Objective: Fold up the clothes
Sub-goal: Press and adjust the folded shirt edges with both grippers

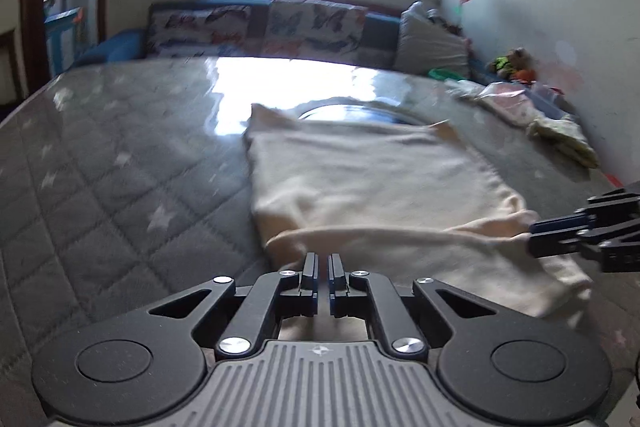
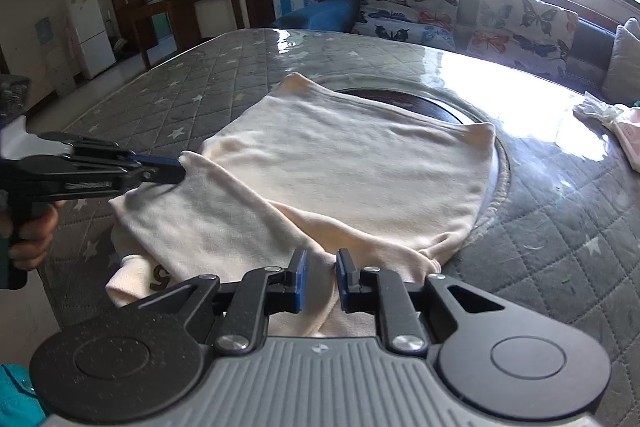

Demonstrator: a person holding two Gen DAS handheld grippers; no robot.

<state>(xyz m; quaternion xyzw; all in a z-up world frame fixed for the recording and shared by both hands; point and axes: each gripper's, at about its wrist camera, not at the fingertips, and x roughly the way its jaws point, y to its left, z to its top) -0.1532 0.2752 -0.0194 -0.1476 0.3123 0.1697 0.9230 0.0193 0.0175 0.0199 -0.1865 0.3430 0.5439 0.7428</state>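
Two grippers are engaged on one cream garment [image 2: 352, 167], which is spread across the quilted grey table cover [image 2: 192, 87] with its far part lying over a dark round inset [image 2: 404, 99] in the tabletop. Its near edge is lifted and partly doubled back, so a fold towards the far side is judged to be under way. A small heap of other clothes [image 1: 552, 123] is seen at the table's far right edge, well apart.

The left gripper [image 1: 323, 267] is clamped on the near left corner of the garment, its jaws nearly together with cloth pinched between. The right gripper [image 2: 319, 281] is narrowed around a bunched ridge of the near hem, though full closure cannot be confirmed, since a gap remains between the pads.

For a clean fold, both corners should be carried forward level and in step, the cloth kept taut between them, and the edge laid down square on the far hem.
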